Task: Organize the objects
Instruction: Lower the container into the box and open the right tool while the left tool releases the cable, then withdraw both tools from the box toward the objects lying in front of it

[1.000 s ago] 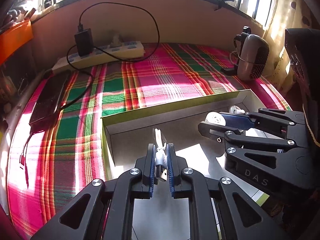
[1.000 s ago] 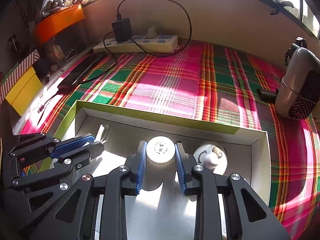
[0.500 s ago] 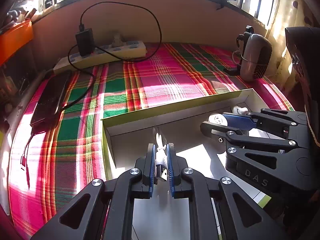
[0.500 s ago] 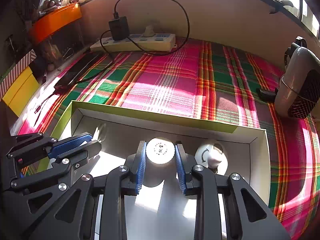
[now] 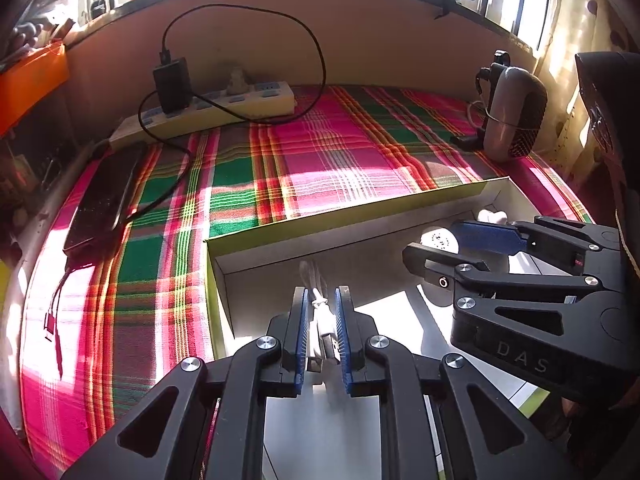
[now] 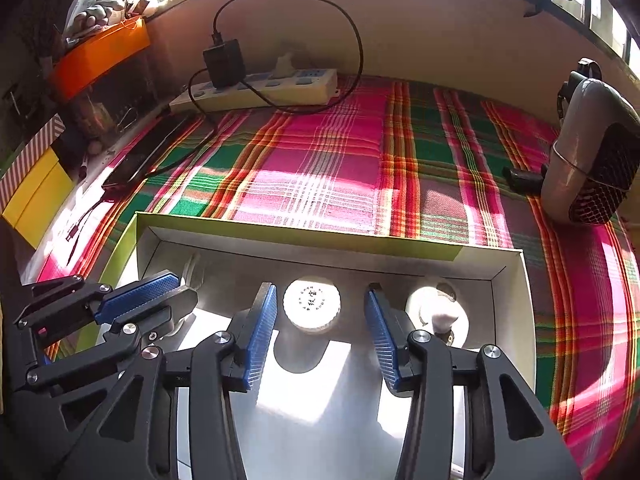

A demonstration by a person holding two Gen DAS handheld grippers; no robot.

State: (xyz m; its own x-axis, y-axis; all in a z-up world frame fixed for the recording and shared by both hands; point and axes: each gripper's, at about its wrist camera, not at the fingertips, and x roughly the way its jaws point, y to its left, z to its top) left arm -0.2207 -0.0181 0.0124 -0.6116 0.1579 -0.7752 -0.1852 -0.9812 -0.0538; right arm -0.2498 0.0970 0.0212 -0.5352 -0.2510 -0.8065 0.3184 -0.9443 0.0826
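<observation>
My right gripper [image 6: 320, 328] is opening, pads clear of the round white capped jar [image 6: 312, 306] standing in the shallow white cardboard box [image 6: 320, 242]. My left gripper [image 5: 322, 332] is opening around the bundled white USB cable [image 5: 322, 320] (pads barely apart). Pulling back carelessly could topple the jar or snag the cable.

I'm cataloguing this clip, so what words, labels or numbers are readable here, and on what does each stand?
"DAS": raised letters on the body of the right tongs, seen in the left wrist view.
Small dark print, a ring of marks around a few characters, on the white cap between the right tongs: too small to read.
Power strip: no legible marking.
</observation>
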